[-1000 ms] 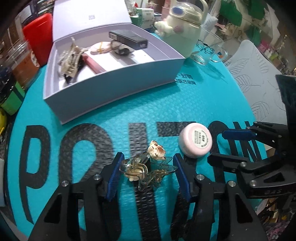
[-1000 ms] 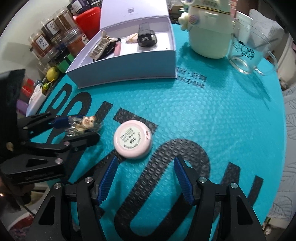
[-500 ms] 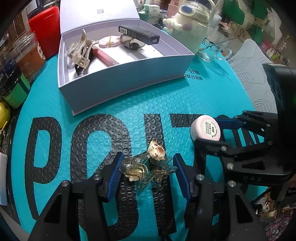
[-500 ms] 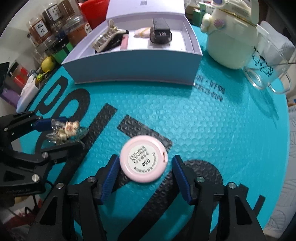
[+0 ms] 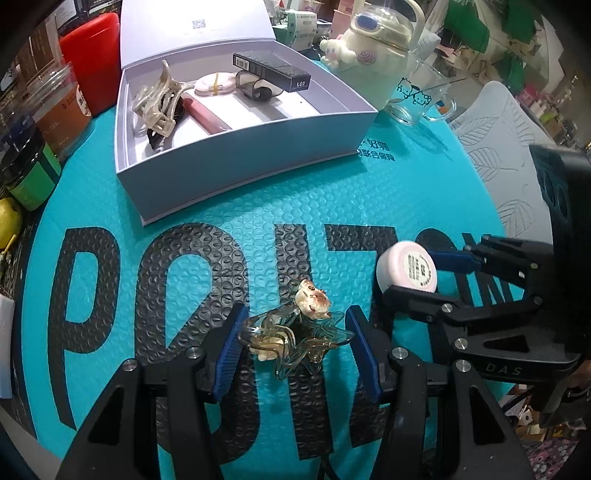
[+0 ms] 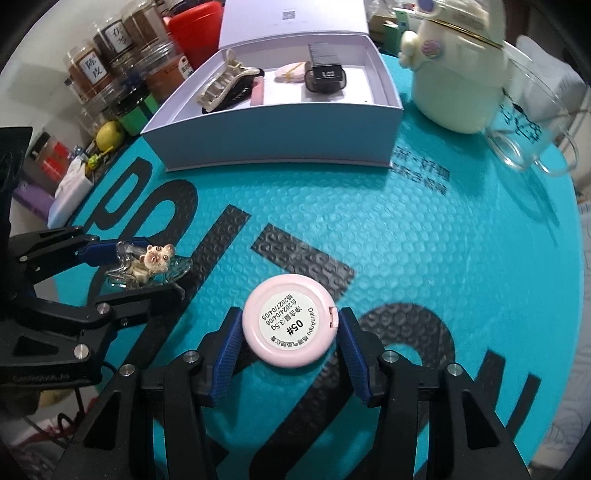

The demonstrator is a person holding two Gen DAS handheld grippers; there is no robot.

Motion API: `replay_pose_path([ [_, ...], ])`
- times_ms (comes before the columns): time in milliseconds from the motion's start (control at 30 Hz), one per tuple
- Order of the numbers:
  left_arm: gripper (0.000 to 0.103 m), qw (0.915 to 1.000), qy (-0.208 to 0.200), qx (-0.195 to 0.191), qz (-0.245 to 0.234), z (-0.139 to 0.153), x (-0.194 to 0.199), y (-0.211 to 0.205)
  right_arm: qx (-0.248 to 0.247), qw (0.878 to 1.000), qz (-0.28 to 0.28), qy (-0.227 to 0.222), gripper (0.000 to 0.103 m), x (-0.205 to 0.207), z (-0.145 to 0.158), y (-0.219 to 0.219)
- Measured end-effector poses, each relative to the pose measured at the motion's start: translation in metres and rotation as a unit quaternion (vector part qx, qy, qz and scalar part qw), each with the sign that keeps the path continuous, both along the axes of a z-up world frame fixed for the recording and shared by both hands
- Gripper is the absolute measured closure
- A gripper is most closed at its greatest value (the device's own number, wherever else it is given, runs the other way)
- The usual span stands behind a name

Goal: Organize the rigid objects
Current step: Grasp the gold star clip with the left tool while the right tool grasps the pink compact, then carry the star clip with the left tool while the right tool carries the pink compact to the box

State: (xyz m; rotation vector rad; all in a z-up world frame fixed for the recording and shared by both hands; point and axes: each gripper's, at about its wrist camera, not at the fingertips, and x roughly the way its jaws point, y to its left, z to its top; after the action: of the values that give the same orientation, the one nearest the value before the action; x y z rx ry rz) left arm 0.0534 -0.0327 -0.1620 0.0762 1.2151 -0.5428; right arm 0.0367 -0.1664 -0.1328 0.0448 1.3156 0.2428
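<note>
A clear hair clip with a small animal figure (image 5: 312,301) sits between the blue pads of my left gripper (image 5: 295,339), which is shut on it just above the teal mat (image 5: 258,206). In the right wrist view the same hair clip (image 6: 155,258) shows at the left in the left gripper (image 6: 140,275). My right gripper (image 6: 290,334) is shut on a round pink compact (image 6: 290,325), label side up. The compact (image 5: 406,266) hangs tilted off the mat in the right gripper (image 5: 424,275). Behind stands an open white box (image 5: 240,166) holding a beige claw clip (image 5: 159,99), a pink tube (image 5: 207,114) and a black carton (image 5: 273,68).
A cream character pot (image 5: 373,48) and a glass mug (image 5: 417,99) stand right of the box. Several jars (image 6: 96,70) and a red container (image 5: 92,55) crowd the left edge. The box lid (image 5: 195,29) stands upright at the back.
The right gripper's jaws closed on the pink compact and lifted it off the mat. The left gripper kept its hold on the hair clip.
</note>
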Motion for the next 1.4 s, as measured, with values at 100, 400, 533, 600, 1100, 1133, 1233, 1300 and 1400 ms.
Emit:
replay_pose_path([
  [100, 0.049, 1.0000, -0.003, -0.001, 0.006, 0.008, -0.004, -0.001, 0.006, 1.000, -0.006, 0.003, 0.052, -0.007, 0.006, -0.005],
  [400, 0.049, 0.9997, -0.024, -0.003, 0.008, 0.038, -0.018, -0.009, 0.023, 0.999, -0.031, -0.001, 0.052, -0.025, 0.035, -0.020],
  [533, 0.049, 0.9994, -0.031, -0.011, 0.002, 0.051, -0.019, -0.015, 0.039, 0.998, -0.040, 0.002, 0.052, -0.031, 0.047, -0.027],
  [600, 0.049, 0.9993, -0.037, -0.011, 0.001, 0.057, -0.020, -0.019, 0.038, 0.999, -0.040, 0.000, 0.052, -0.033, 0.052, -0.029],
  [1100, 0.049, 0.9959, -0.084, -0.032, -0.011, 0.102, -0.034, -0.046, 0.040, 0.999, -0.018, -0.027, 0.052, -0.052, 0.096, -0.046],
  [1133, 0.049, 0.9953, -0.090, -0.034, -0.011, 0.107, -0.033, -0.047, 0.038, 0.999, -0.017, -0.031, 0.052, -0.053, 0.100, -0.048],
  [1233, 0.049, 0.9933, -0.109, -0.036, -0.012, 0.121, -0.031, -0.051, 0.040, 0.998, -0.018, -0.040, 0.052, -0.053, 0.112, -0.052],
  [1300, 0.049, 0.9920, -0.121, -0.033, -0.010, 0.130, -0.031, -0.053, 0.040, 0.998, -0.016, -0.047, 0.052, -0.054, 0.120, -0.054],
  [1400, 0.049, 0.9903, -0.134, -0.035, -0.008, 0.143, -0.030, -0.055, 0.037, 0.998, -0.010, -0.052, 0.052, -0.053, 0.129, -0.053],
])
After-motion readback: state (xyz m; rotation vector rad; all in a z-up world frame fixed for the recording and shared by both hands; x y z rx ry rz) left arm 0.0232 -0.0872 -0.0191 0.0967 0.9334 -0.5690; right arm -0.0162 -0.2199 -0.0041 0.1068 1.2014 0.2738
